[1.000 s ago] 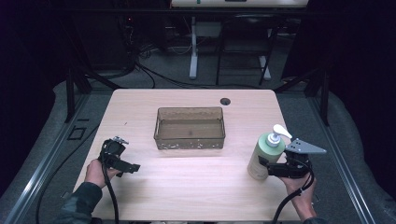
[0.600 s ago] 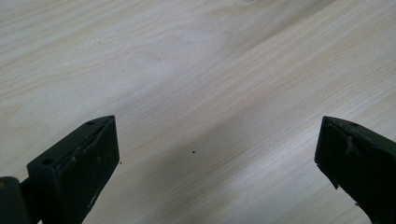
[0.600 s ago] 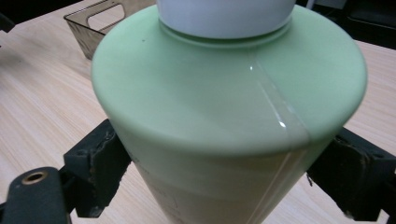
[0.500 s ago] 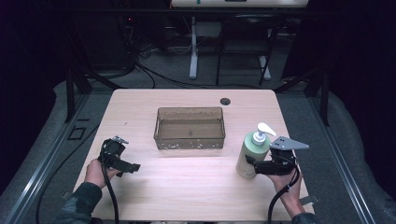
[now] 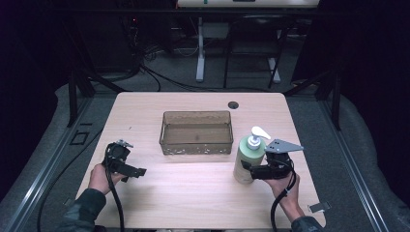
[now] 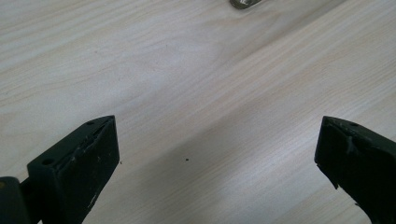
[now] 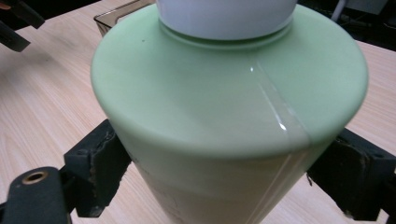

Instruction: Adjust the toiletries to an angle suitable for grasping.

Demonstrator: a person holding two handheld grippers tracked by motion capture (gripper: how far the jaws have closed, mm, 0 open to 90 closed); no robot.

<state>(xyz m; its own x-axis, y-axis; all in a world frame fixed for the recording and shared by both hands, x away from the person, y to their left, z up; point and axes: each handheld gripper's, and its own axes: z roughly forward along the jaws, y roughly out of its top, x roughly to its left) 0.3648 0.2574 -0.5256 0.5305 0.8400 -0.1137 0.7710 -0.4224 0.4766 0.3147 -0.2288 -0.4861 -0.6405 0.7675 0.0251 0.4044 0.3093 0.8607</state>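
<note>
A pale green pump bottle (image 5: 248,162) with a white pump head stands upright on the right of the wooden table (image 5: 193,193). My right gripper (image 5: 246,170) is shut on its lower body. In the right gripper view the two jaws press against both sides of the bottle (image 7: 224,107). My left gripper (image 5: 133,171) sits at the table's front left, held by a hand. It is open, and its jaws stand wide apart over bare wood (image 6: 217,149) with nothing between them.
A clear brown plastic bin (image 5: 196,145) stands in the middle of the table, just left of and behind the bottle. A black cable hole (image 5: 233,104) lies near the far edge. A small metal clip (image 5: 319,208) sits at the front right corner.
My right gripper has carried the bottle leftward, from near the table's right edge toward the bin. The left gripper has stayed put.
</note>
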